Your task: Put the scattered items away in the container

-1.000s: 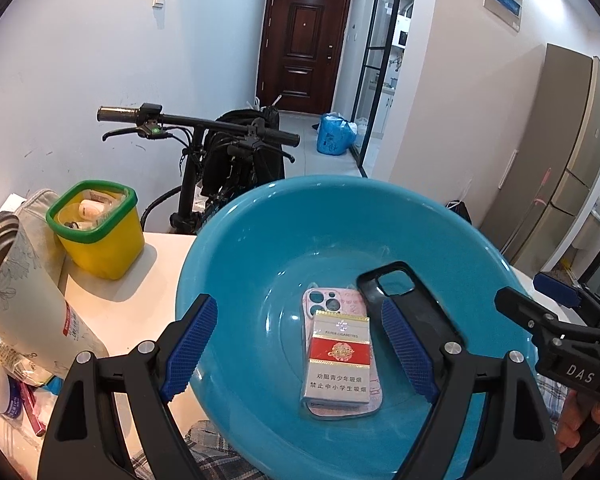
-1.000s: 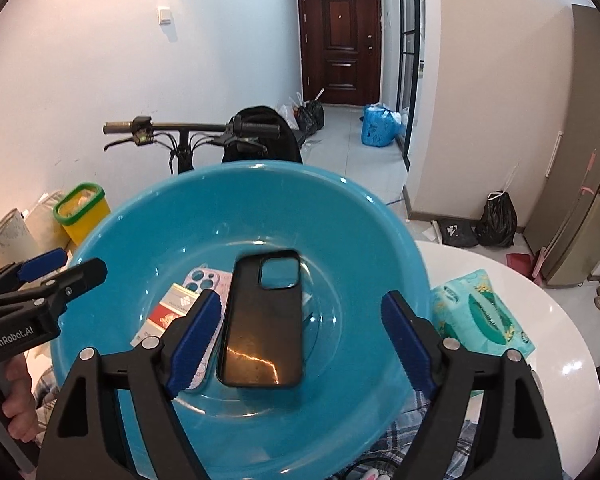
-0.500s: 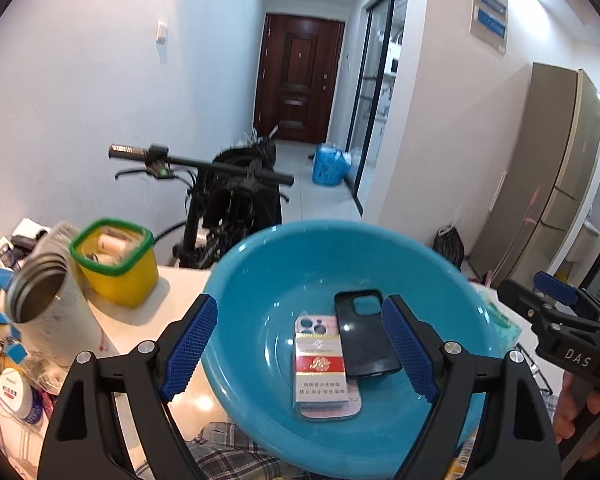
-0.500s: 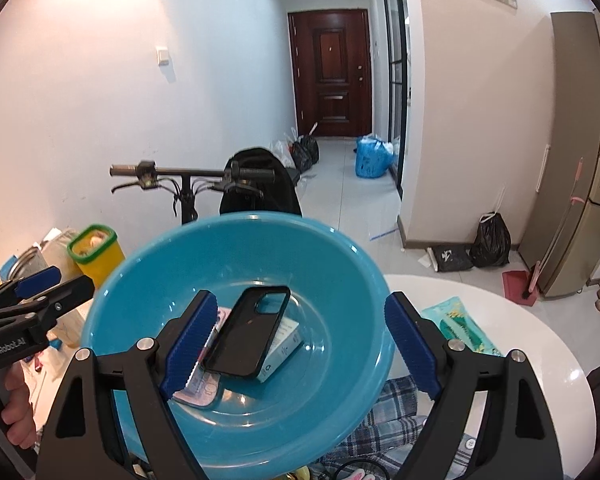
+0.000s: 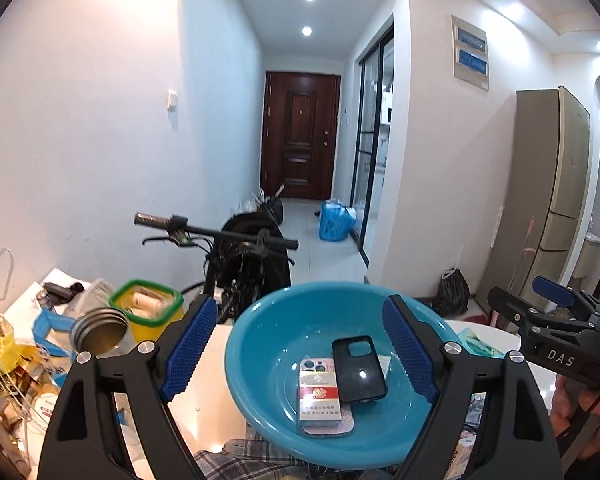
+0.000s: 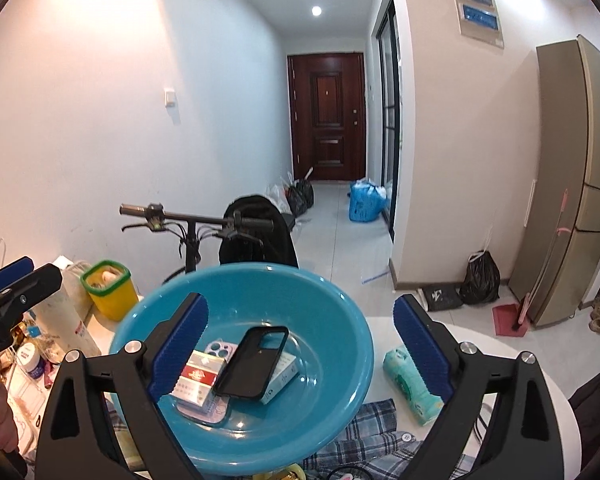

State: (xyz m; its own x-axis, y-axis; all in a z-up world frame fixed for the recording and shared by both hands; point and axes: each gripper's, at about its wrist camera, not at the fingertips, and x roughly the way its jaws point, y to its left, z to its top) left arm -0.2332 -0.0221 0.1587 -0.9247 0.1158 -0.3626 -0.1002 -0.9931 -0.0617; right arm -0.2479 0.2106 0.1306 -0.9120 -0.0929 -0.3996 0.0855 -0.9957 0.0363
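Both grippers hang over the teal basin [image 6: 340,392] with fingers spread and empty; the right gripper [image 6: 300,352] has just been opening. The green tissue pack [image 6: 406,384] lies on the counter [image 6: 500,360], just right of the basin, nearest the right fingers [image 6: 418,350], long axis running away from them.

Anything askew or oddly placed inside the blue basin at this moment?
Yes. In the blue basin the black phone case lies tilted, propped across the cigarette pack and a white box, not flat. The pack sits on a pink phone case. Nothing looks spilled or damaged.
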